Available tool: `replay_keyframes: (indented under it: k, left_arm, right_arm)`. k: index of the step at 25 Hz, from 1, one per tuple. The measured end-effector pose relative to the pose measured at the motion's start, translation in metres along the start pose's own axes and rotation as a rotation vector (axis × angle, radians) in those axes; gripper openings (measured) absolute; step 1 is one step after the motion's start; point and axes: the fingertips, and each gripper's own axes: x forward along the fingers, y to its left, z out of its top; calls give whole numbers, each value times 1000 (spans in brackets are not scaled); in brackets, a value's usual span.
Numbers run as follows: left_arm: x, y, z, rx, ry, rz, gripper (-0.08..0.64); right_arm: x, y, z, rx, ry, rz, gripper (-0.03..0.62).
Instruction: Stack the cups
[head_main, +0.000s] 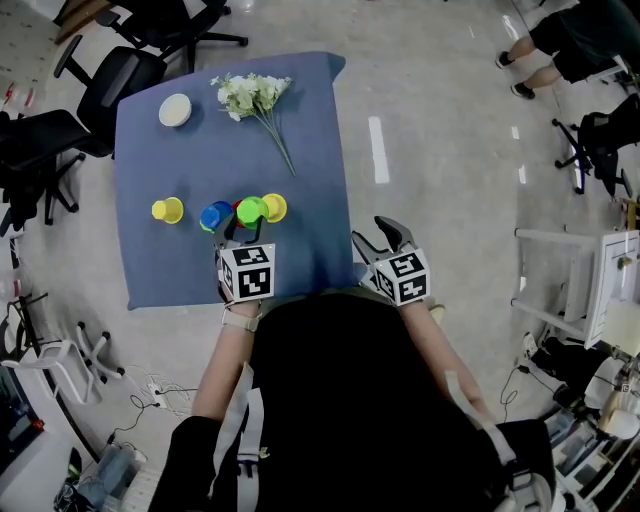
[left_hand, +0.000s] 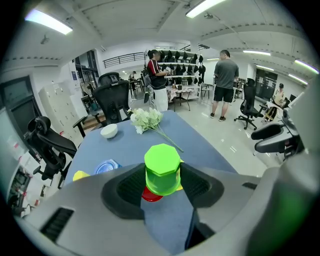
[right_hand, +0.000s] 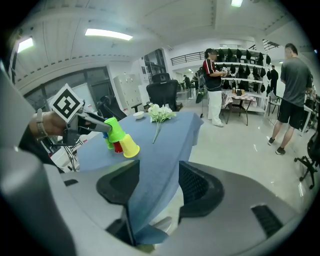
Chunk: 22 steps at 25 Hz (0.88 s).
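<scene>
An upside-down green cup (left_hand: 162, 170) sits between the jaws of my left gripper (left_hand: 163, 186), and both pads press its sides. It stands over a red cup (left_hand: 150, 195), with a yellow cup (head_main: 275, 207) just beyond it. From the side, the green cup (right_hand: 114, 129) is tilted above the red cup (right_hand: 118, 146) and the yellow cup (right_hand: 130, 146). A blue cup (head_main: 216, 215) and another yellow cup (head_main: 167, 210) stand further left. My left gripper (head_main: 243, 222) reaches in from the table's near edge. Off the table's near right corner, my right gripper (head_main: 378, 235) (right_hand: 157, 187) is open and holds nothing.
The table wears a blue cloth (head_main: 180, 160). A white bowl (head_main: 175, 110) and a bunch of white flowers (head_main: 255, 100) lie at its far side. Black office chairs (head_main: 110, 80) stand to the left, a white frame (head_main: 560, 280) to the right. People stand in the room beyond.
</scene>
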Motion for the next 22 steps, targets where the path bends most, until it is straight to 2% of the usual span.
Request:
replay_keyframes:
  k: [16, 22]
  left_arm:
    - [-13, 3, -1, 3, -30, -1, 240]
    - [-27, 10, -20, 22, -20, -17, 239]
  right_arm:
    - [1, 9, 5, -21, 8, 11, 256]
    - [11, 28, 8, -34, 13, 28, 256]
